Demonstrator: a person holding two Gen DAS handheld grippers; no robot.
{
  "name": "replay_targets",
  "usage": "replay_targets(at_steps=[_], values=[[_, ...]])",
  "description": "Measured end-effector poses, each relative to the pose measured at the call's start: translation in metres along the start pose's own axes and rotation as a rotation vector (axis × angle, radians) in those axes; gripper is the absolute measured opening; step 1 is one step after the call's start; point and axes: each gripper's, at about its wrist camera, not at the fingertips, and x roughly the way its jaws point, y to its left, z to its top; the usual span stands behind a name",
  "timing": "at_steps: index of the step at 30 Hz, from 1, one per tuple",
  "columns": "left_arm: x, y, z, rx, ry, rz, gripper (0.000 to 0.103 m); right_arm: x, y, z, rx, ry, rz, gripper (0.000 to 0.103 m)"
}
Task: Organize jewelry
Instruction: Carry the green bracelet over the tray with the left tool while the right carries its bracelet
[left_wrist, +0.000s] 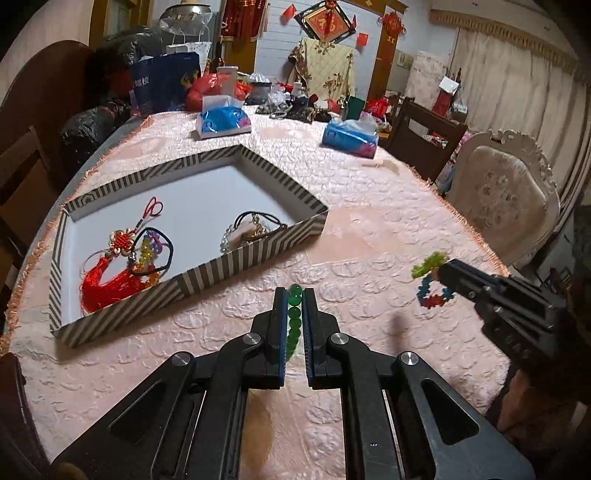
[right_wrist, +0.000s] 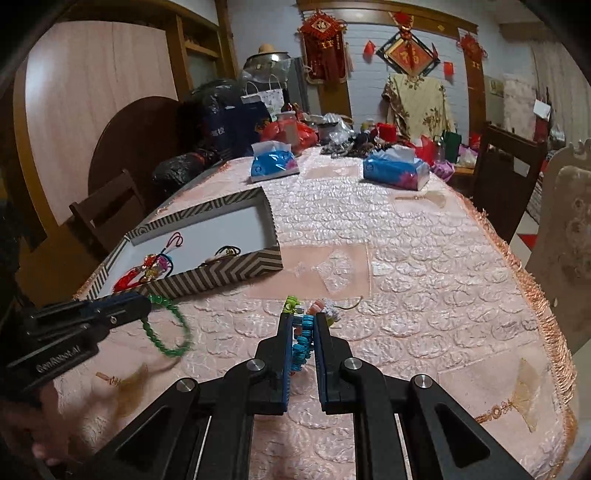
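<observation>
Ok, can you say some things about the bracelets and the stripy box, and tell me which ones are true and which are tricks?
1. The left gripper is shut on the green bead bracelet. True.
2. The right gripper is open with nothing in it. False: it is shut on a colourful bracelet with blue, red and green pieces.
3. The striped box already has a red tassel charm inside. True.
4. The green bead bracelet is lying in the striped box. False: it hangs from the left gripper, outside the box.
5. Two blue tissue packs sit further back on the pink tablecloth. True.
</observation>
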Motion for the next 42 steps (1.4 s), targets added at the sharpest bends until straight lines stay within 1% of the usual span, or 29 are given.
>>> replay_targets(at_steps=[3, 8, 10, 12, 14, 19, 22, 29, 35, 38, 42], values=[[-0.009, -0.002, 0.003, 0.004, -0.007, 0.008, 0.006, -0.005, 0.004, -0.001, -0.006, -0.017, 0.020, 0.010], [-0.013, -0.005, 0.002, 0.006, 0.001, 0.061, 0.006, -0.008, 0.013, -0.004, -0.023, -0.003, 0.021, 0.010], [-0.014, -0.005, 0.000, -0.003, 0.011, 0.070, 0.006, -0.010, 0.014, -0.002, -0.019, -0.008, 0.015, 0.010], [-0.017, -0.004, -0.001, -0.008, 0.010, 0.081, 0.006, -0.012, 0.014, -0.001, -0.006, -0.003, 0.034, 0.010], [-0.020, -0.003, -0.002, -0.017, 0.005, 0.085, 0.006, -0.012, 0.016, 0.001, -0.011, 0.012, 0.022, 0.010], [-0.022, 0.004, -0.002, -0.030, 0.005, 0.100, 0.006, -0.014, 0.027, 0.007, -0.053, 0.005, -0.001, 0.010], [-0.023, 0.007, -0.001, -0.039, 0.005, 0.094, 0.006, -0.014, 0.033, 0.014, -0.076, 0.002, 0.002, 0.010], [-0.020, 0.019, 0.002, -0.055, 0.007, 0.106, 0.006, -0.006, 0.045, 0.030, -0.102, 0.011, 0.020, 0.010], [-0.022, 0.038, 0.021, -0.073, -0.029, 0.125, 0.006, 0.006, 0.051, 0.050, -0.103, 0.016, 0.032, 0.010], [-0.025, 0.058, 0.039, -0.100, -0.062, 0.142, 0.006, 0.014, 0.056, 0.061, -0.117, 0.017, 0.039, 0.010], [-0.017, 0.090, 0.058, -0.143, -0.079, 0.180, 0.006, 0.028, 0.064, 0.076, -0.133, 0.023, 0.058, 0.010]])
